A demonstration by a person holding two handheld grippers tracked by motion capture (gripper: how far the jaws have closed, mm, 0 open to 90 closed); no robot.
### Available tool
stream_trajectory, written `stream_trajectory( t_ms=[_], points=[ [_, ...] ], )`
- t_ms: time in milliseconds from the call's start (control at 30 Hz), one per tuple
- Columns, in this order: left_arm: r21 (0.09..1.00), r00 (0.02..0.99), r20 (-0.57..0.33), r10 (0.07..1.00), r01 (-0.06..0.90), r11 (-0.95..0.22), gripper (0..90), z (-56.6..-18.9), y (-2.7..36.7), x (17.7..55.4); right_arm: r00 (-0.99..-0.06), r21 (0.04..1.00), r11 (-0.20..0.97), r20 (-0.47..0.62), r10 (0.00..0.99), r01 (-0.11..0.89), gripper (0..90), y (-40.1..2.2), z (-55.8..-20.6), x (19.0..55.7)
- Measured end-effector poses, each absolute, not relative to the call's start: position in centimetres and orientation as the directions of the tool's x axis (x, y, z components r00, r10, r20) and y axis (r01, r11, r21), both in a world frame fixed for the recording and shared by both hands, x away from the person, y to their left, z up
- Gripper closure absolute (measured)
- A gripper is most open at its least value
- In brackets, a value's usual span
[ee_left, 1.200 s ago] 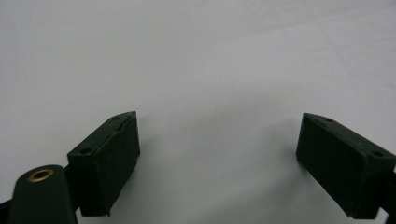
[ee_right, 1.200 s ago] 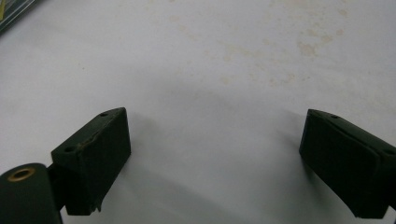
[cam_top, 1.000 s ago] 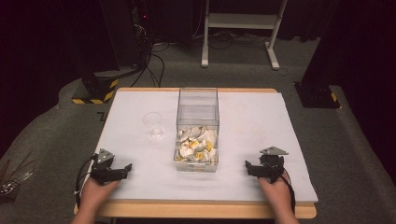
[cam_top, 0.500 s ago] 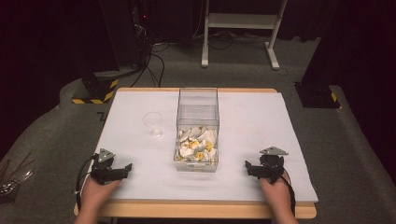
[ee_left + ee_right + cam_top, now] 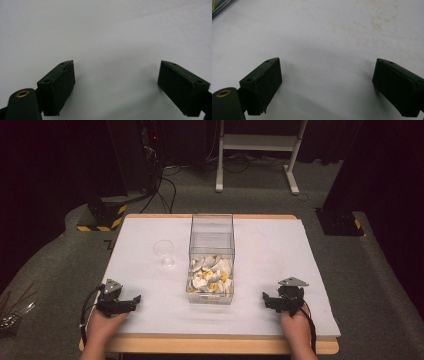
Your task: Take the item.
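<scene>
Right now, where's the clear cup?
High view: the clear cup stands on the white table, just left of the clear bin, ahead of the left gripper.

White sheet over the pale wooden table (image 5: 150, 346), plain at centre frame, with faint tan stains in the right gripper view's upper right. The clear plastic box (image 5: 212, 251) shows white and yellow scraps (image 5: 211, 276). The clear glass cup (image 5: 164, 253) left of it is colourless. Black left gripper (image 5: 135, 300) and black right gripper (image 5: 265, 298), each topped grey. Upper left: yellow-and-black striped base (image 5: 100, 218) on grey carpet.
</scene>
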State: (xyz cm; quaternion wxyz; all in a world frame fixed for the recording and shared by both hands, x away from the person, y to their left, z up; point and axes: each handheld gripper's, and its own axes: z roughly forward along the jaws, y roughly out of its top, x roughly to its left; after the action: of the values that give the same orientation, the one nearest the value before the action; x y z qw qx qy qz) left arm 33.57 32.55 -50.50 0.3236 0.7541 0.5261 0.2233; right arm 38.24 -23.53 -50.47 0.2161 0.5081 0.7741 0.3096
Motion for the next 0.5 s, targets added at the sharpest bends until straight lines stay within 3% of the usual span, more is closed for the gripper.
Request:
stream_trajectory(
  t_ms=[500],
  points=[
    [0.758, 0.393, -0.014, 0.919, 0.604, -0.247, 14.8, -49.45, 31.85, 32.84, -0.390, 0.699, 0.292, -0.020, 0.921, 0.653, 8.7, -23.53, -50.47, 38.23]
  ],
)
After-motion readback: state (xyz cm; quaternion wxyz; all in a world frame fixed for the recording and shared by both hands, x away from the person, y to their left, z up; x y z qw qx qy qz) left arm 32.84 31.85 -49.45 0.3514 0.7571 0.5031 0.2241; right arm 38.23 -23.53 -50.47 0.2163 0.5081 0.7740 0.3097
